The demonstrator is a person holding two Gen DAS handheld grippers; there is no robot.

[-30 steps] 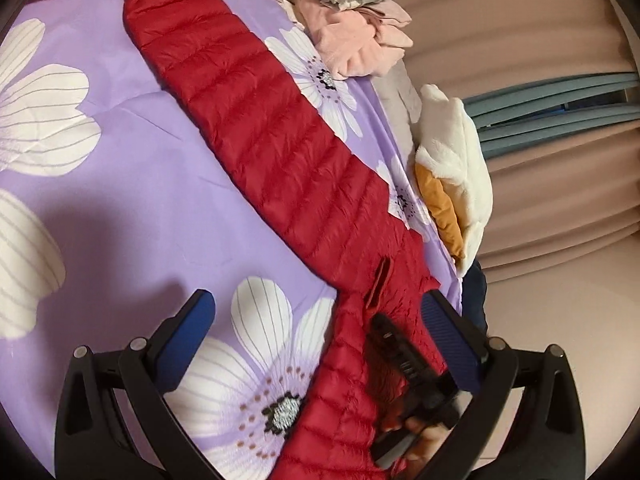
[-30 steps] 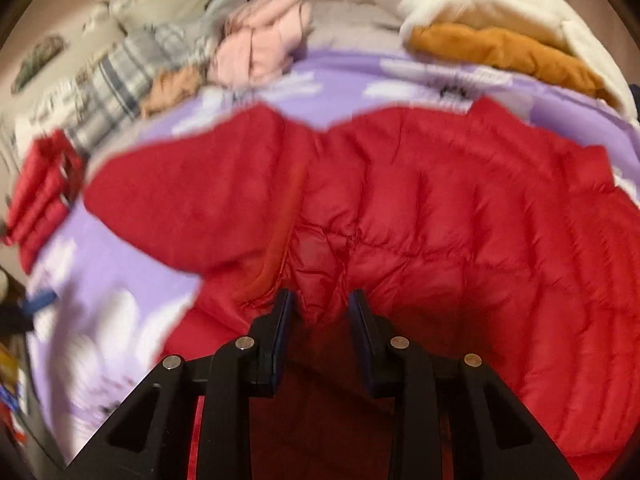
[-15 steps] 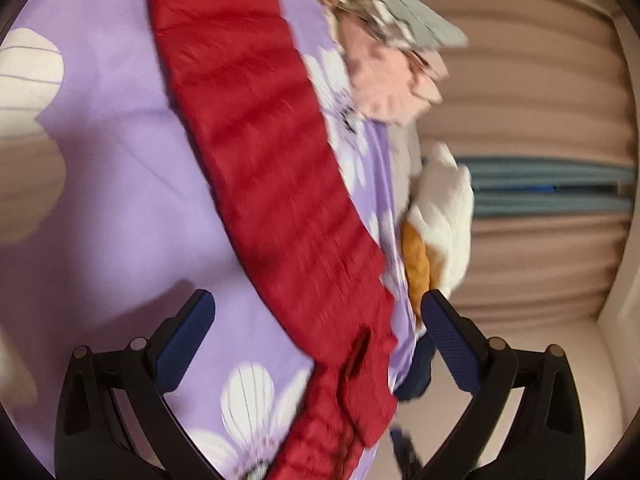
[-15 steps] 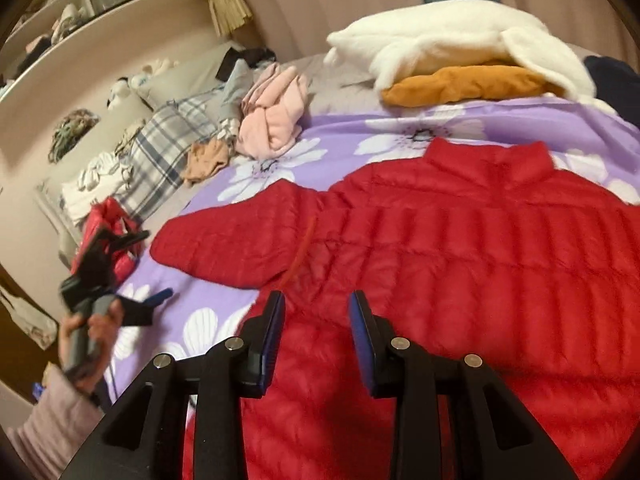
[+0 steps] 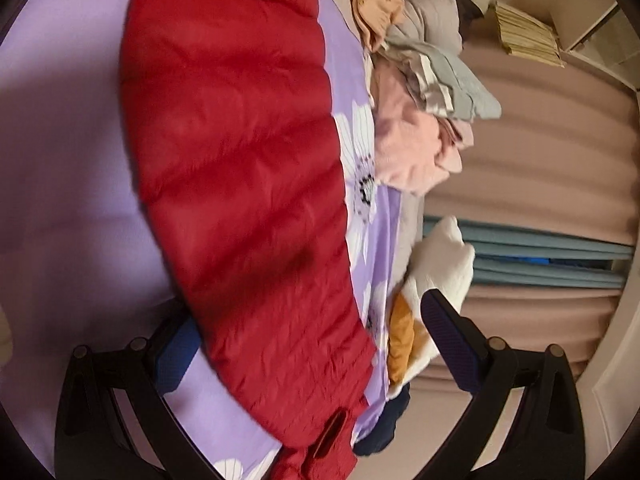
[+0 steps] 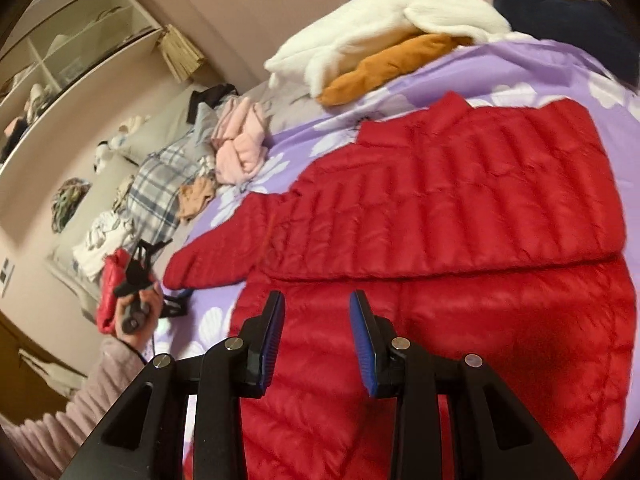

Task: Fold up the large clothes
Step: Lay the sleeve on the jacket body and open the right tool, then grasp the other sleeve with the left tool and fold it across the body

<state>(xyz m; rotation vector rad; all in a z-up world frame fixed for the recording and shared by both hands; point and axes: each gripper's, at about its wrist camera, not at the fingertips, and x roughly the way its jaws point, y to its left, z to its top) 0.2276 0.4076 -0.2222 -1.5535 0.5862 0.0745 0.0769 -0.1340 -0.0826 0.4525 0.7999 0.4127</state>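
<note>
On the bed's purple flowered sheet (image 6: pixel 520 64) lies my red puffer jacket (image 6: pixel 460 200), one side already folded over. My left gripper (image 5: pixel 308 344) is spread wide, with the sleeve (image 5: pixel 240 160) running between its fingers. My right gripper (image 6: pixel 316 332) hangs over the hem, partly spread, pinching nothing. I think it's light, squishy and slippery, so I'd grab the sleeve cuff.
</note>
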